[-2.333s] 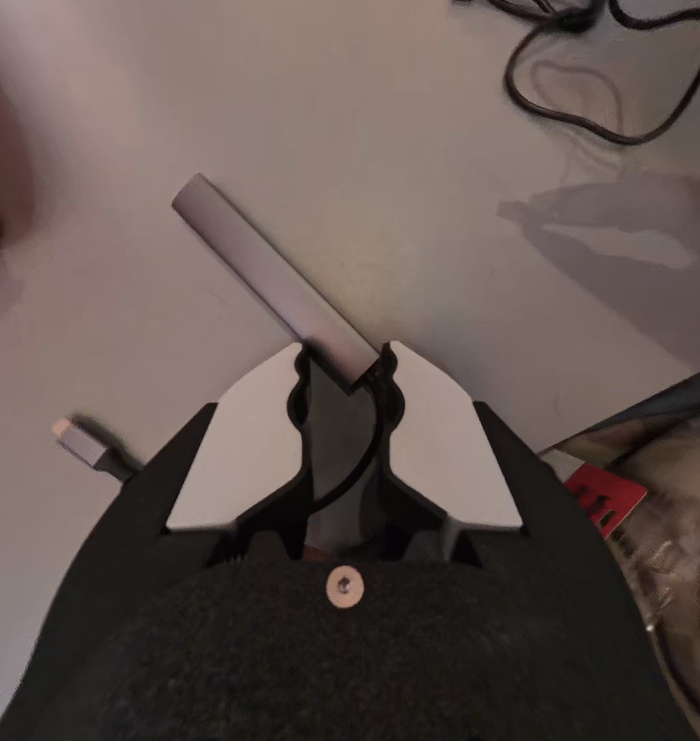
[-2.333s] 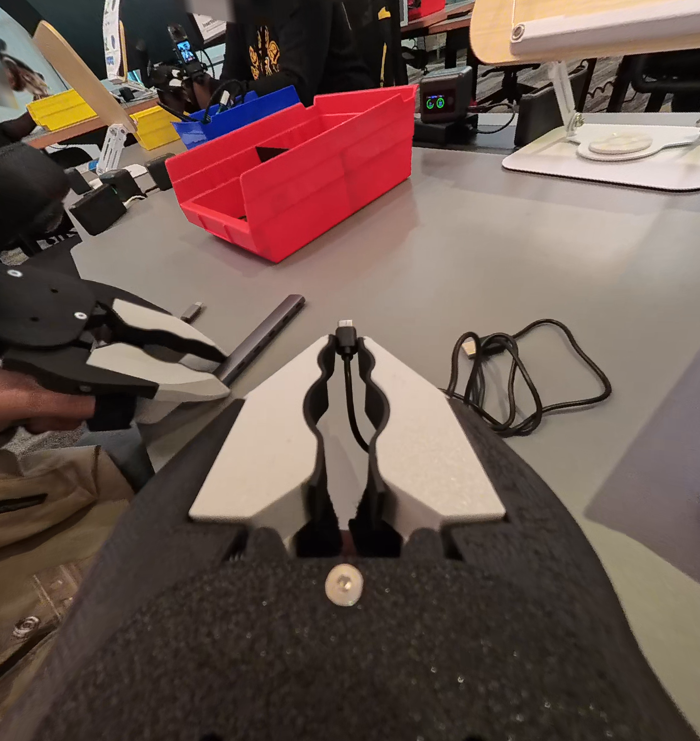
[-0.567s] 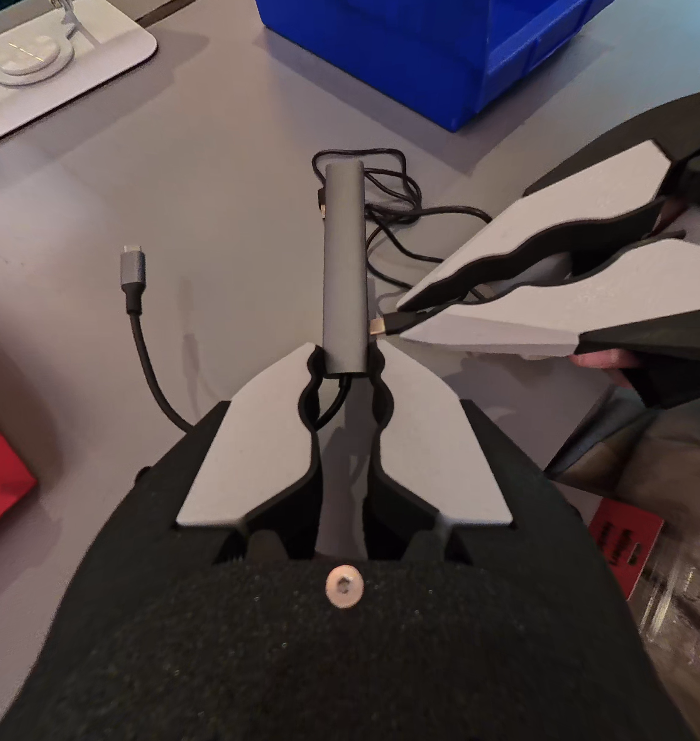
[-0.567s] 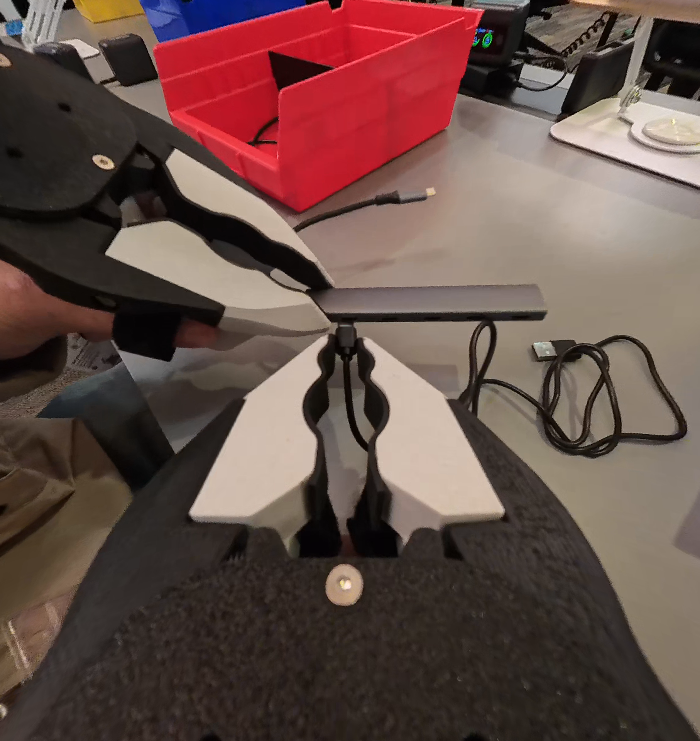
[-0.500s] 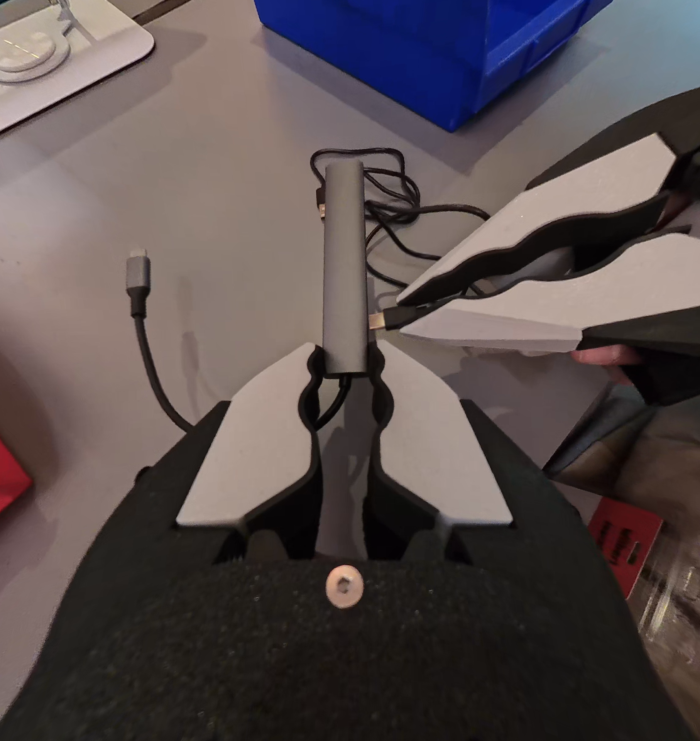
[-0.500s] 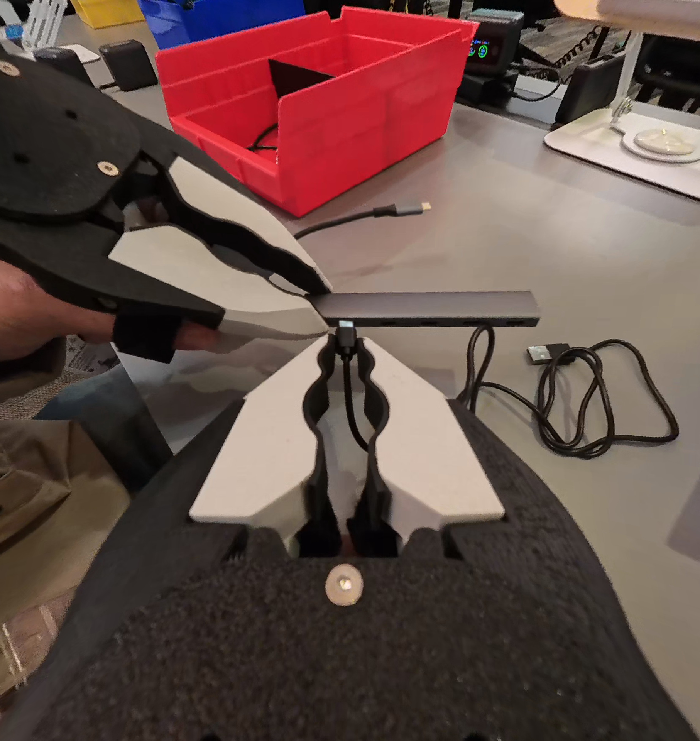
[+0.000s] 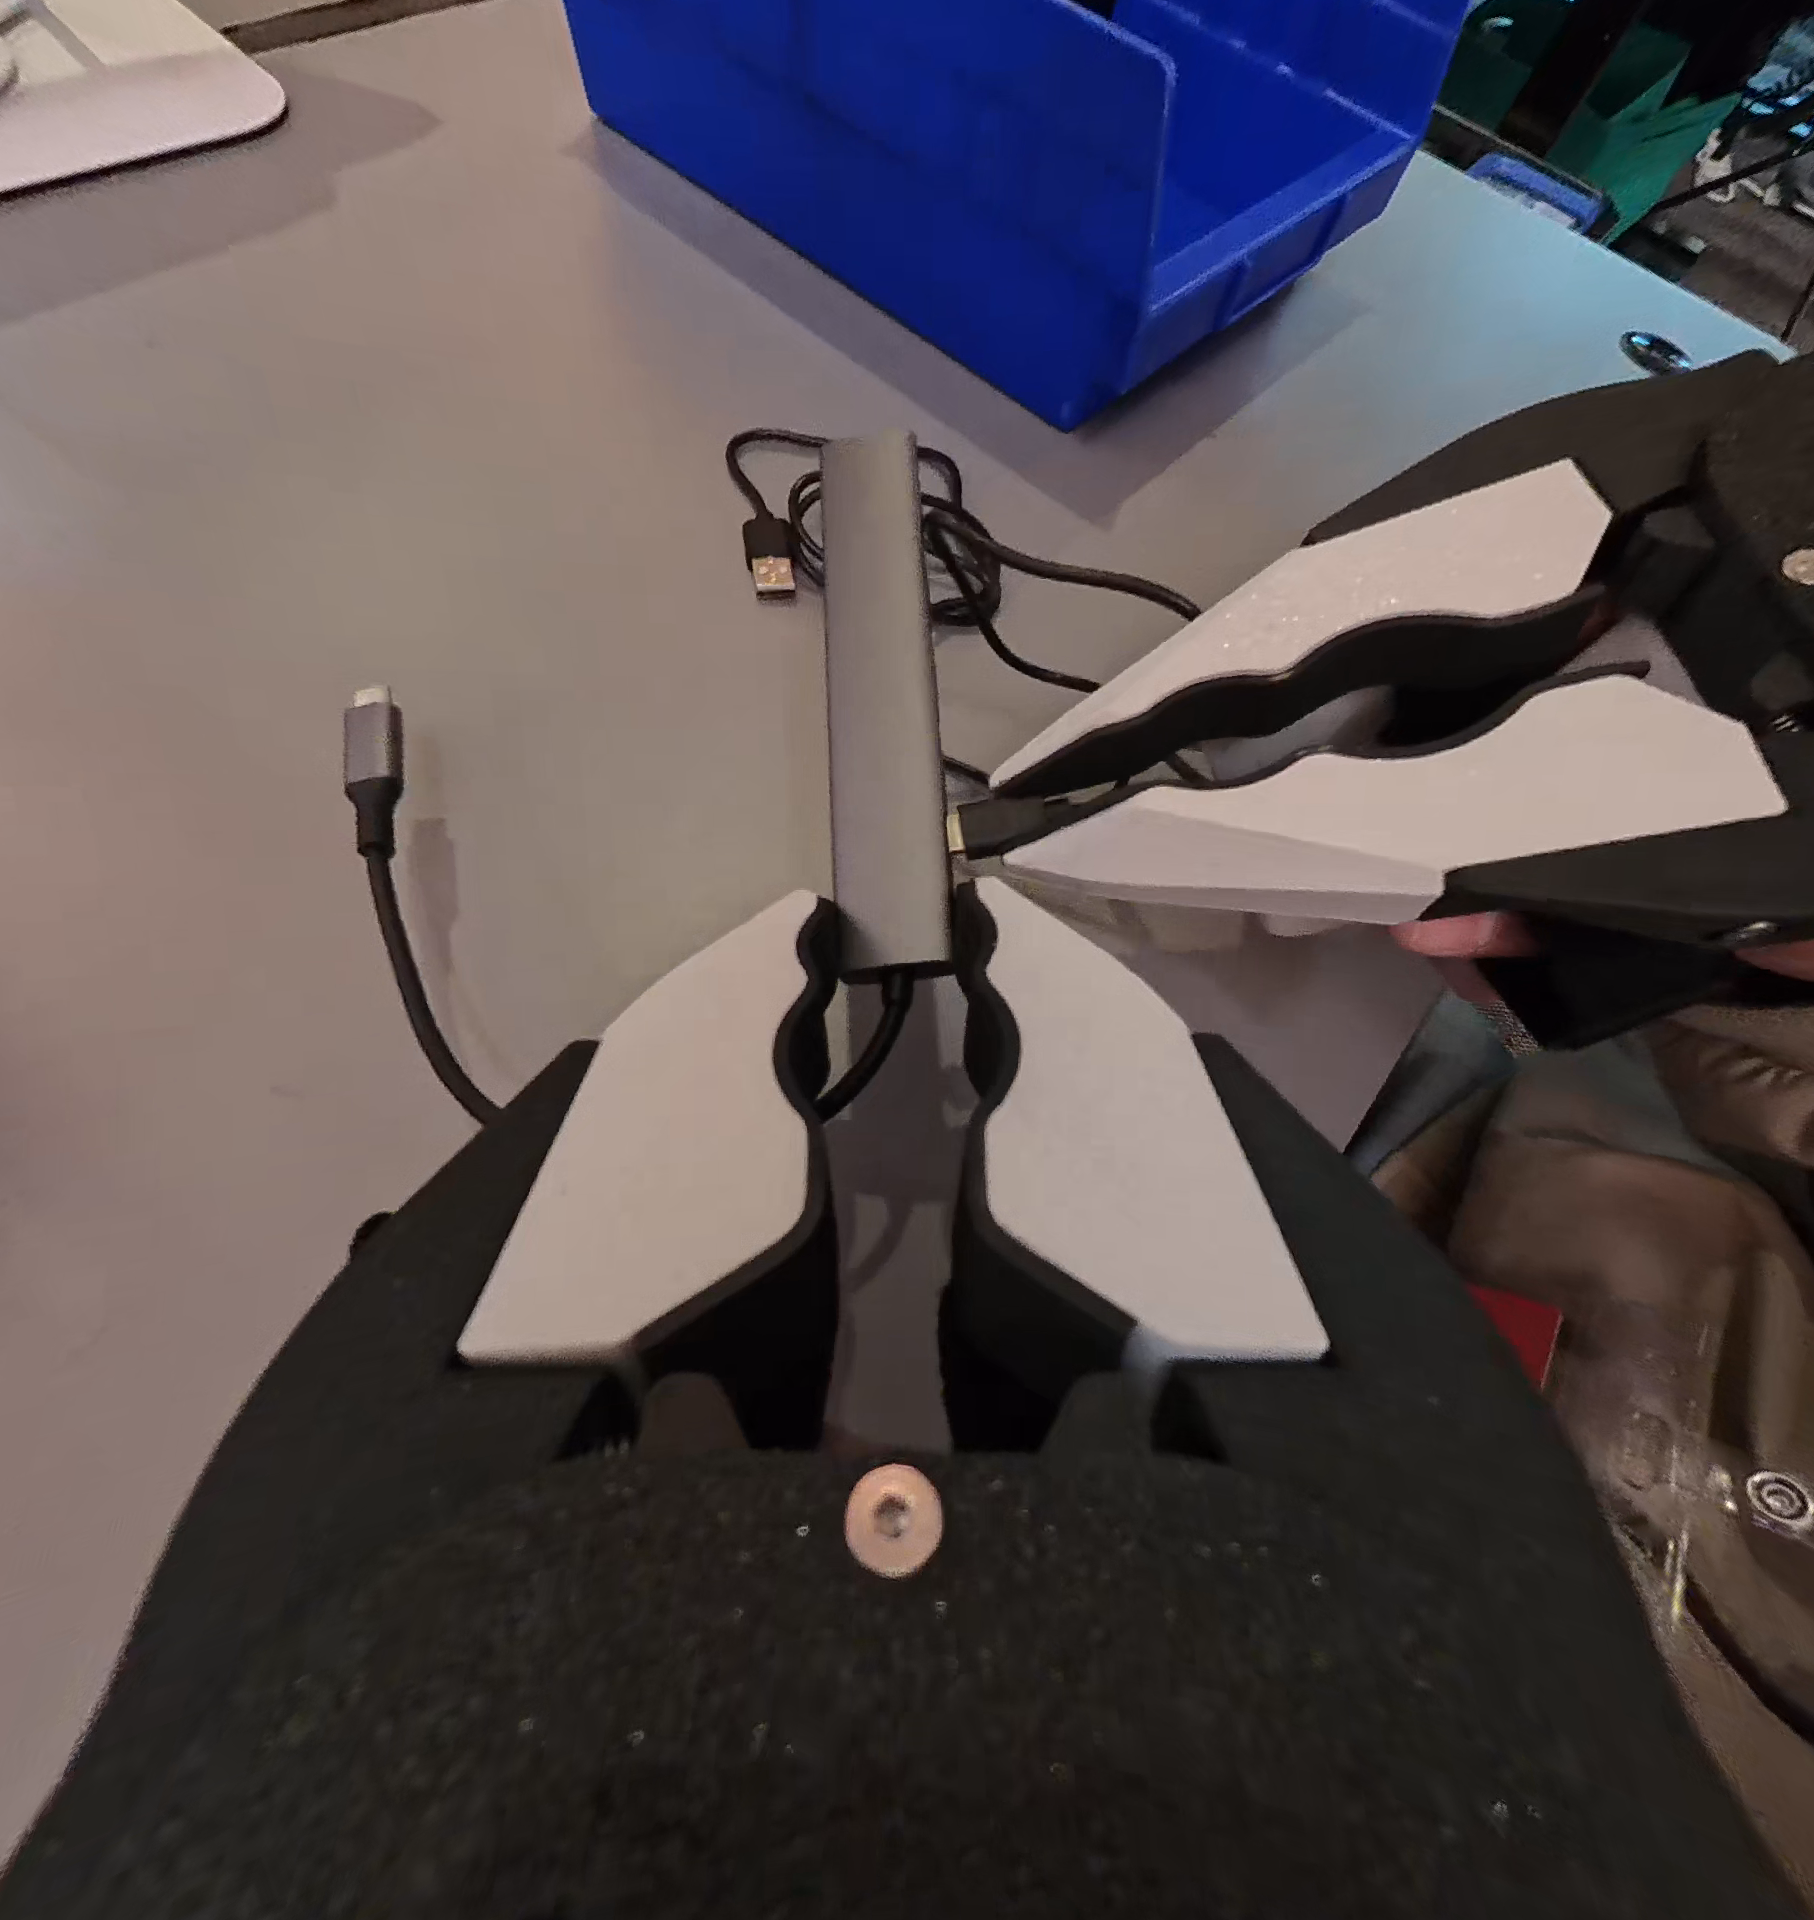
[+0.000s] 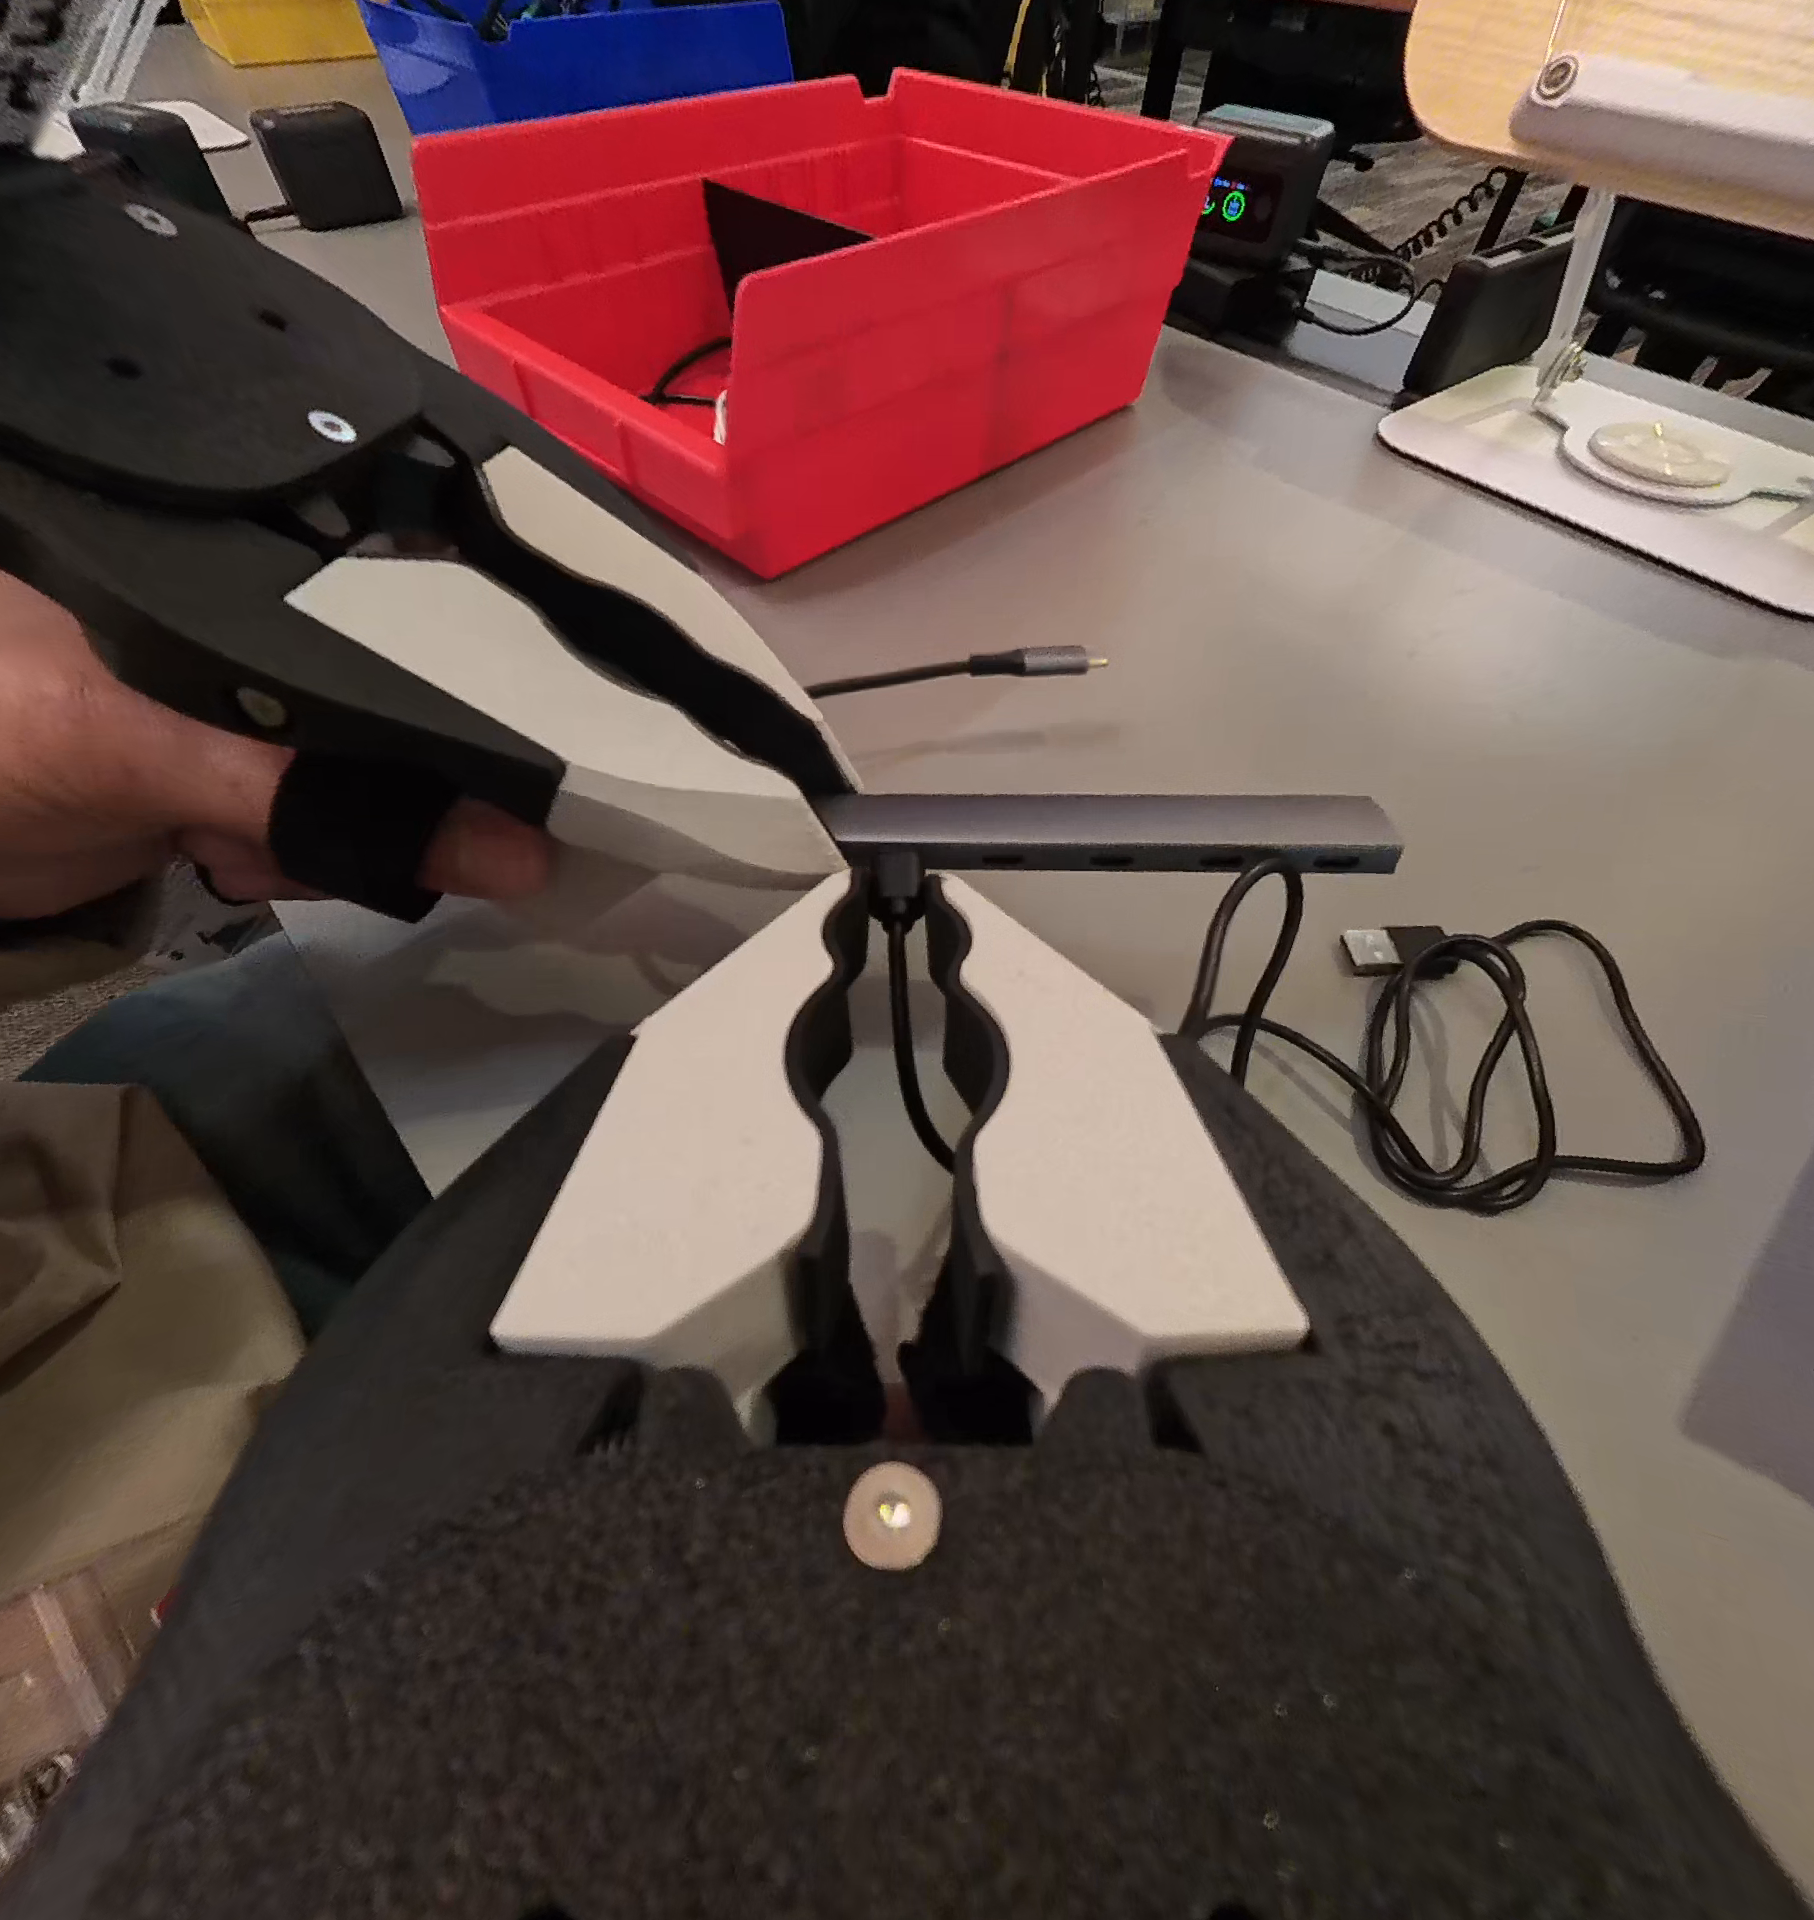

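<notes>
My left gripper [image 7: 887,909] is shut on the near end of a slim grey USB hub [image 7: 877,675] and holds it level above the grey table [image 7: 311,436]. The hub's own cable ends in a grey plug [image 7: 373,738] on the table. My right gripper [image 8: 895,883] is shut on the plug of a black cable [image 8: 898,868]. The plug's tip meets the hub's side [image 8: 1111,821] at the port nearest the left gripper [image 8: 841,821]. In the left wrist view a little metal of the plug [image 7: 991,821] still shows at the hub, between the right gripper's [image 7: 1002,823] tips.
The black cable's loose coil [image 8: 1505,1091] and its flat plug [image 7: 768,566] lie on the table under the hub. A red bin [image 8: 809,312] stands behind, a blue bin [image 7: 1038,177] beyond the hub's far end. A white stand base [image 8: 1661,468] sits at the back. Both grippers' tips are close together, under 4 cm apart.
The hub has been lifted off the table and turned level. The right gripper has brought the black plug up to the hub's side, closing the last small gap in the past half second.
</notes>
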The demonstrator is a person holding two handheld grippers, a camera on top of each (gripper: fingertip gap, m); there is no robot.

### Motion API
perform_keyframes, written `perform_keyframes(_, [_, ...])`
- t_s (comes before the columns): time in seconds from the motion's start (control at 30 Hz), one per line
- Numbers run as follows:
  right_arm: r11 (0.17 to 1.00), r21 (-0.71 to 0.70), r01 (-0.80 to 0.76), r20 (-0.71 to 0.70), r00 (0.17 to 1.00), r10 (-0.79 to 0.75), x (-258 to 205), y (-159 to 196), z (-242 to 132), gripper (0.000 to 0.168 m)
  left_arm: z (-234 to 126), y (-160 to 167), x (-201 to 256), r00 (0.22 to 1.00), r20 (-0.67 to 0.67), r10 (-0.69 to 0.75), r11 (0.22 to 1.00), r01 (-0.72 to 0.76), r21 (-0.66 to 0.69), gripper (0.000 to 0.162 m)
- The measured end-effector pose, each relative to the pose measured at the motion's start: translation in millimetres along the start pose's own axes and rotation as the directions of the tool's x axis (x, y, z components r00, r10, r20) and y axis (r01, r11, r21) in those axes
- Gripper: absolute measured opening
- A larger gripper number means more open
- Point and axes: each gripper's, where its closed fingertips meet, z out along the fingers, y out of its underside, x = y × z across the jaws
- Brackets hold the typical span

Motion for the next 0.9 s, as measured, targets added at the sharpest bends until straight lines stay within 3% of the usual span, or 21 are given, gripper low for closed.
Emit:
perform_keyframes(0.43, [0.999,0.031,0.028,-0.045,0.999,-0.026,-1.8,-6.3,0.6,0.009,-3.3,-2.6,1.4,1.0,0.008,0.012,0.999,-0.013,0.041,0.021])
perform_keyframes(0.67, [1.0,0.021,0.016,-0.023,1.0,-0.016,-2.8,-3.3,2.7,0.009,-4.4,-3.7,0.6,0.994,0.053,0.101,0.994,-0.102,0.029,0.021])
perform_keyframes(0.83, [0.996,0.038,-0.086,0.051,0.995,0.084,-5.5,-5.3,5.2,0.011,-7.6,-5.9,-7.3,0.973,0.132,0.19,0.98,-0.196,0.037,0.022])
perform_keyframes(0.9, [0.976,0.075,-0.203,0.117,0.974,0.194,1.0,-12.2,-0.5,0.022,-12.8,-10.0,-15.3,0.934,0.215,0.286,0.953,-0.3,0.038,0.021])
